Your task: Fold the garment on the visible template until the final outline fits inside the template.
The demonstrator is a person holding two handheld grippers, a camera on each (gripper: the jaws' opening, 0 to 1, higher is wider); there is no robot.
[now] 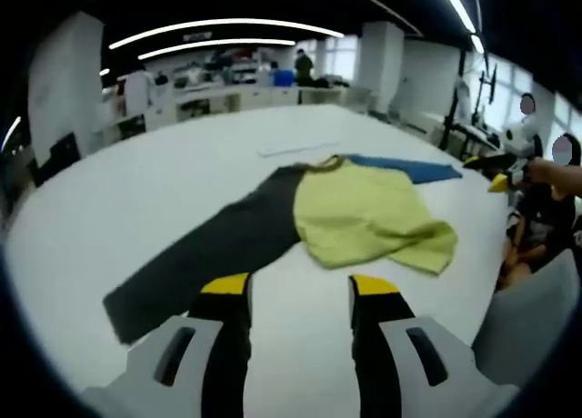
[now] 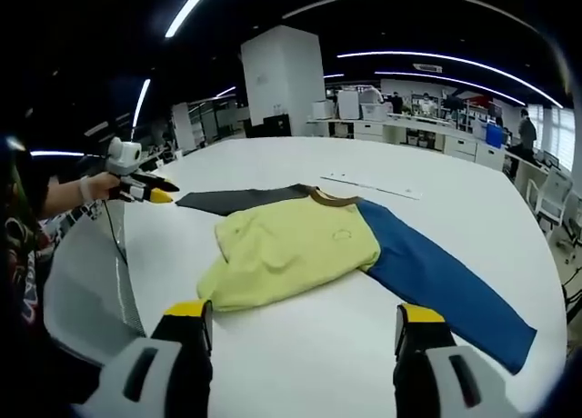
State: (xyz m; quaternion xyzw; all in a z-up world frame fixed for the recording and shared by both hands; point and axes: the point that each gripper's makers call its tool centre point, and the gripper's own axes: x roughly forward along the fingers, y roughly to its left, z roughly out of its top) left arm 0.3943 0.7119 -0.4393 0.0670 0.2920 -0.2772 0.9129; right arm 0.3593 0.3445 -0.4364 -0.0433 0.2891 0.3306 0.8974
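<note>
- Shirt [image 1: 364, 218] lies flat on the white tabletop [image 1: 164, 182]. Yellow body, one dark grey sleeve [image 1: 214, 254], one blue sleeve [image 2: 436, 277], brown collar [image 2: 329, 198].
- Both sleeves are spread straight out to the sides. The body looks folded or bunched up already; its lower edge is rumpled in the right gripper view.
- Left claw [image 1: 297, 295]: jaws apart, nothing between them, above bare tabletop just short of the grey sleeve and the yellow hem.
- Right claw [image 2: 303, 323]: jaws wide apart, empty, over the tabletop near the yellow edge, not touching cloth.
- The left claw [image 2: 150, 193] also shows at the left of the right gripper view, in a person's hand, off the tabletop edge.
- I can't pick out a template outline. A thin pale strip [image 2: 373, 185] lies beyond the collar; can't tell what it is.
- My read: the sleeve folds are the step in hand, neither started.
- Next move, as I see it: each claw pinches its nearer sleeve by the cuff end, lifts just clear and lays it across the yellow body.
- Needs a grip on one layer only, and no dragging the body while pulling.
- Then smooth the rumpled yellow edge so the outline stays compact.
</note>
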